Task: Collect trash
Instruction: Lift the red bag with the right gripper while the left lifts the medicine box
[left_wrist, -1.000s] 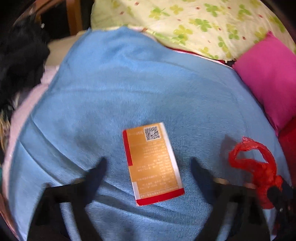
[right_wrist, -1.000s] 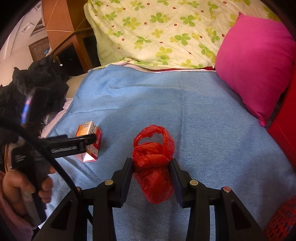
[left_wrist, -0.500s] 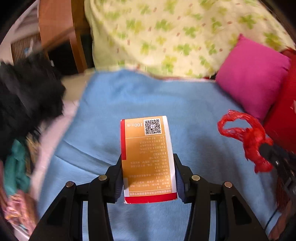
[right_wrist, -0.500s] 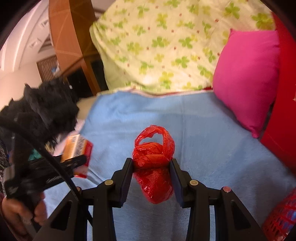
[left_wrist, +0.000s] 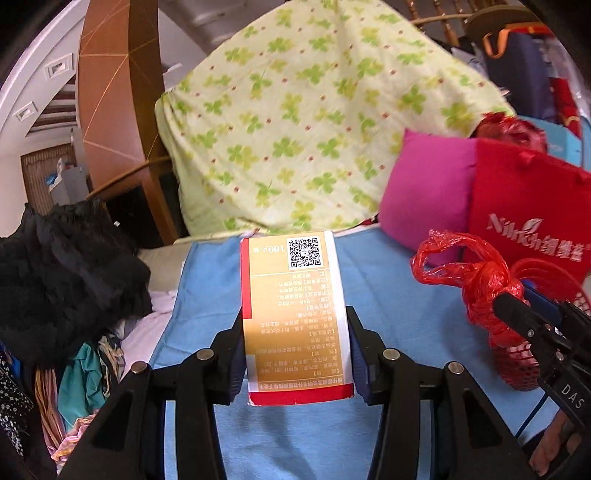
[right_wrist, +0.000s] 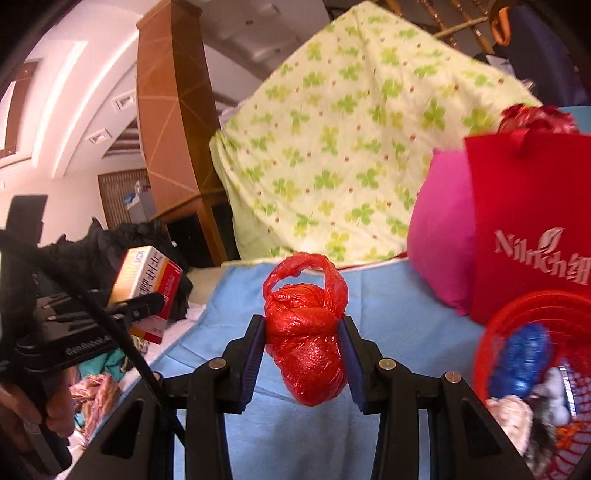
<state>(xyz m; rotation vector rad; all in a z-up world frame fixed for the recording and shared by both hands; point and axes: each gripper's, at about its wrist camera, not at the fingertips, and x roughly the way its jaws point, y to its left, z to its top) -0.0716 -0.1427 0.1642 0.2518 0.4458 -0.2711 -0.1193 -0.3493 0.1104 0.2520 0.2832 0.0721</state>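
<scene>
My left gripper (left_wrist: 295, 354) is shut on an orange and red cardboard box (left_wrist: 293, 314) and holds it upright above the blue blanket (left_wrist: 388, 280). The box also shows in the right wrist view (right_wrist: 147, 280), at the left. My right gripper (right_wrist: 301, 354) is shut on a knotted red plastic bag (right_wrist: 304, 332), lifted off the blanket (right_wrist: 388, 314). The bag also shows in the left wrist view (left_wrist: 476, 291), at the right. A red mesh basket (right_wrist: 517, 314) with several pieces of trash in it sits at the lower right.
A red tote bag (right_wrist: 528, 229) and a pink pillow (right_wrist: 439, 236) stand at the right. A clover-print quilt (left_wrist: 314, 129) is piled behind. A black furry garment (left_wrist: 62, 277) and mixed clothes (left_wrist: 85, 384) lie at the left. A wooden post (right_wrist: 170, 129) rises behind.
My left gripper closed on the box, which lay flat on the blanket, and lifted it. Both grippers rose and tilted up, each carrying its item. The basket came into the right wrist view.
</scene>
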